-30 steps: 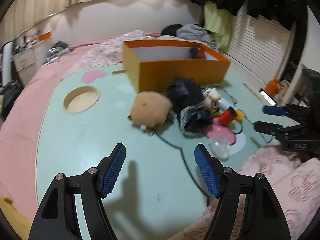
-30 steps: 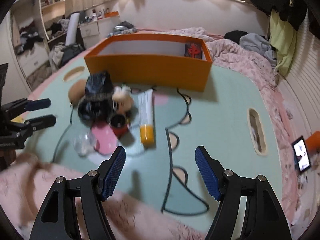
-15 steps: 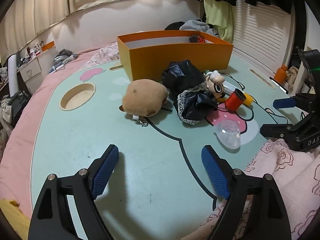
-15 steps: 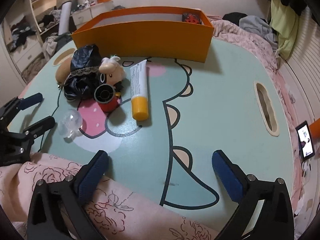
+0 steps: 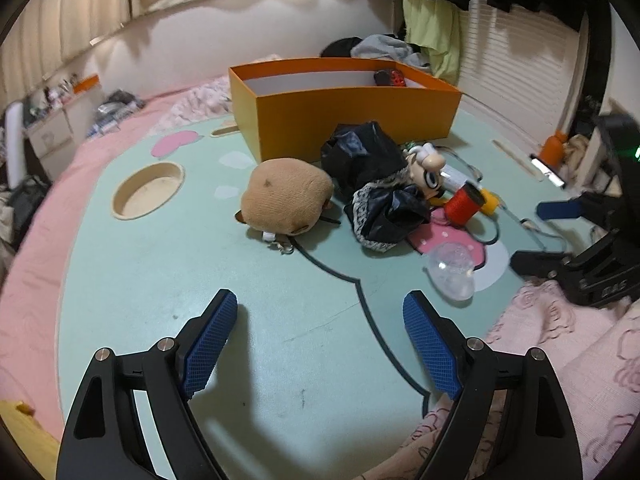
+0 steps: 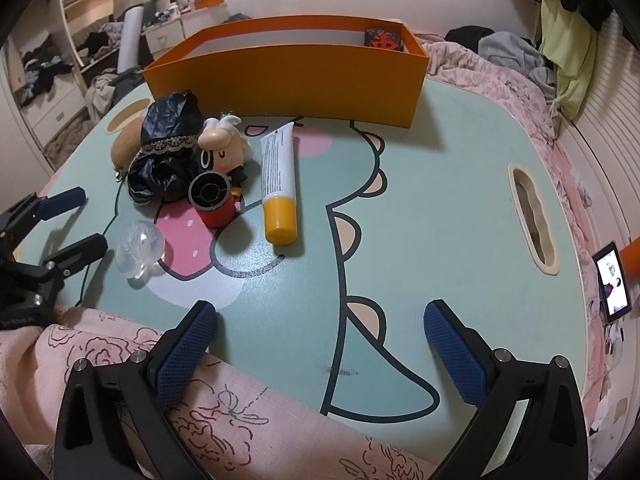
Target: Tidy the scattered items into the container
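An orange box (image 5: 352, 120) stands at the far side of the green cartoon table (image 5: 192, 264); it also shows in the right wrist view (image 6: 288, 76), with a red and black item (image 6: 383, 39) in its corner. In front lie a brown plush (image 5: 286, 202), a black lacy cloth (image 5: 376, 184), a small doll (image 6: 222, 146), a red spool (image 6: 214, 200), a white tube with a yellow cap (image 6: 278, 184) and a clear plastic shell (image 6: 140, 248). My left gripper (image 5: 320, 324) is open and empty above the near table. My right gripper (image 6: 320, 334) is open and empty at the table's near edge.
A pink floral blanket (image 6: 100, 360) lies under the table's near edge. A round cup recess (image 5: 148, 190) and a slot handle (image 6: 532, 220) are cut into the table. A lit phone (image 6: 612, 280) lies at the right. Clothes lie behind the box.
Both grippers have opened wider and dropped lower toward the table. The items and the box have not moved.
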Tool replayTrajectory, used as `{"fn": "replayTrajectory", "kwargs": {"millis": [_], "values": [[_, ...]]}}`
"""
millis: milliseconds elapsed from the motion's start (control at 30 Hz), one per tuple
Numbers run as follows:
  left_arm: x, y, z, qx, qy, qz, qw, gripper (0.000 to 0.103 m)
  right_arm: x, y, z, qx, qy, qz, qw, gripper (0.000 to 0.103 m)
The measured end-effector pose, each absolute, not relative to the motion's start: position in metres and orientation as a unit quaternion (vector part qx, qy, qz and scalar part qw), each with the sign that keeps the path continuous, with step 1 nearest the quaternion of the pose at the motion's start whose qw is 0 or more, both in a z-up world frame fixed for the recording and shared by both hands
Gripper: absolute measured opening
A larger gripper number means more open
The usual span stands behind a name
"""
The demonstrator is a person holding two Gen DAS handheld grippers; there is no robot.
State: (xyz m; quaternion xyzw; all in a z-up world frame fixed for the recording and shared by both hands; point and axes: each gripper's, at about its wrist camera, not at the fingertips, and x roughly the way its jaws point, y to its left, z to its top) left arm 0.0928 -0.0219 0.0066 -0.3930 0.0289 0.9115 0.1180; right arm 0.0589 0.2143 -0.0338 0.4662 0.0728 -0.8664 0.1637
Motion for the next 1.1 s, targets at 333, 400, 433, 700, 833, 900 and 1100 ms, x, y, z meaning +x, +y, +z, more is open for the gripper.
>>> {"fn": "replayTrajectory", "kwargs": {"millis": [333,400,433,700,833,900,1100], "values": [[0.047,-0.031,0.025,-0.383,0.04,0.919,0.087,0.085,0.058,0.214,-0.033,0.465,0.071,-0.867,0.164,0.103],[0.039,-0.029,0.024,-0.386,0.048,0.917,0.084,0.085,0.058,0.214,-0.033,0.465,0.071,-0.867,0.164,0.103],[0.035,-0.029,0.024,-0.388,0.05,0.917,0.081,0.085,0.058,0.215,-0.034,0.465,0.071,-0.867,0.164,0.103],[0.015,-0.024,0.017,-0.397,0.057,0.912,0.085,0.07,0.058,0.214,-0.034,0.465,0.071,-0.867,0.165,0.103],[0.012,-0.017,0.01,-0.413,0.066,0.904,0.085,0.057,0.058,0.214,-0.034,0.464,0.073,-0.867,0.164,0.103],[0.013,-0.015,0.011,-0.412,0.07,0.905,0.085,0.053,0.056,0.214,-0.033,0.465,0.073,-0.867,0.165,0.103],[0.018,-0.017,0.014,-0.406,0.055,0.908,0.084,0.05,0.057,0.213,-0.033,0.464,0.073,-0.868,0.165,0.103]]}}
